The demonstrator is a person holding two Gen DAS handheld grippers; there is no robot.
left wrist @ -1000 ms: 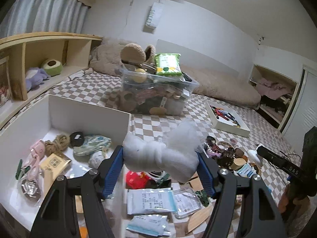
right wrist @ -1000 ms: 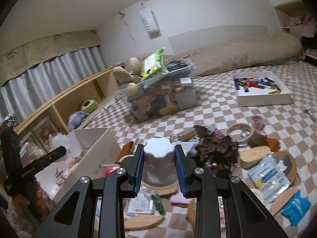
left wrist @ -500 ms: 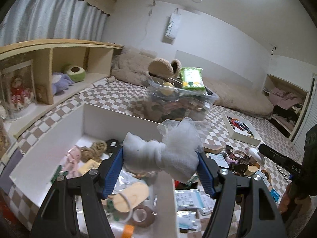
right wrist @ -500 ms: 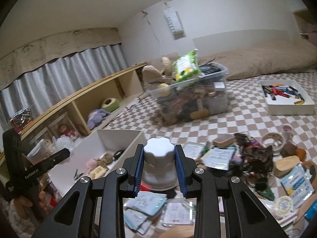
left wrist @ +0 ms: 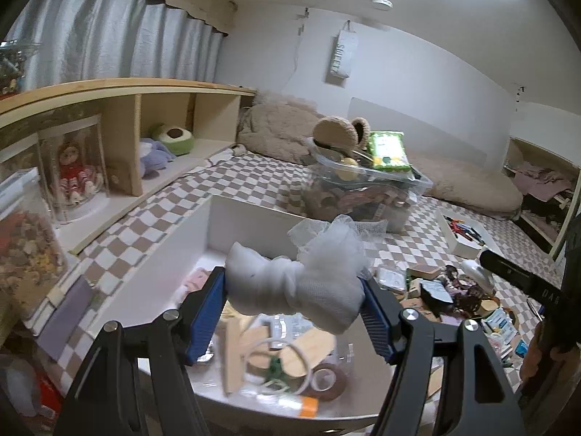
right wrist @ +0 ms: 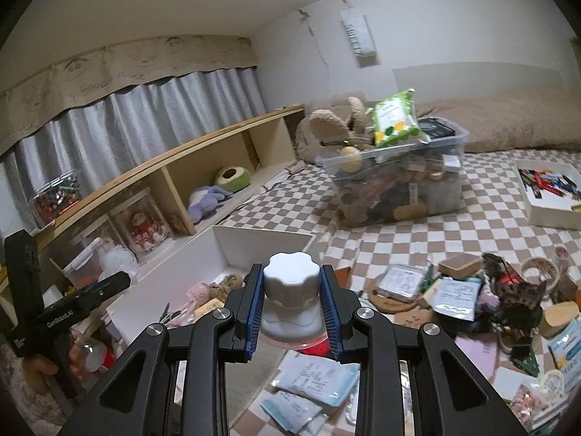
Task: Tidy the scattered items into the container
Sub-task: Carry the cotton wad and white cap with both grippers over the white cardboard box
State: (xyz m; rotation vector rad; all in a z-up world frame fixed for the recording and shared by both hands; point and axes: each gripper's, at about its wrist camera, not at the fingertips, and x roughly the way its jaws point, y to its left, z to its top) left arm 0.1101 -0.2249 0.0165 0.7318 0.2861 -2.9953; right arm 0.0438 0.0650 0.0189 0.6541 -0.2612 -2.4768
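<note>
My left gripper is shut on a white mesh pouch and holds it above the open white box, which holds tape rolls, wooden pieces and small toys. My right gripper is shut on a jar with a white scalloped lid, held above the checkered bed just right of the white box. Scattered packets, coasters and trinkets lie on the bed to the right. The left gripper's body shows at the left edge of the right wrist view.
A clear bin full of toys stands behind the box. A white tray of crayons lies at the right. A wooden shelf with dolls and plush toys runs along the left. Pillows line the back wall.
Both grippers have moved left, toward the white box. The left gripper with the pouch now hangs over the box's inside; the right gripper with the jar is nearer the box's right wall.
</note>
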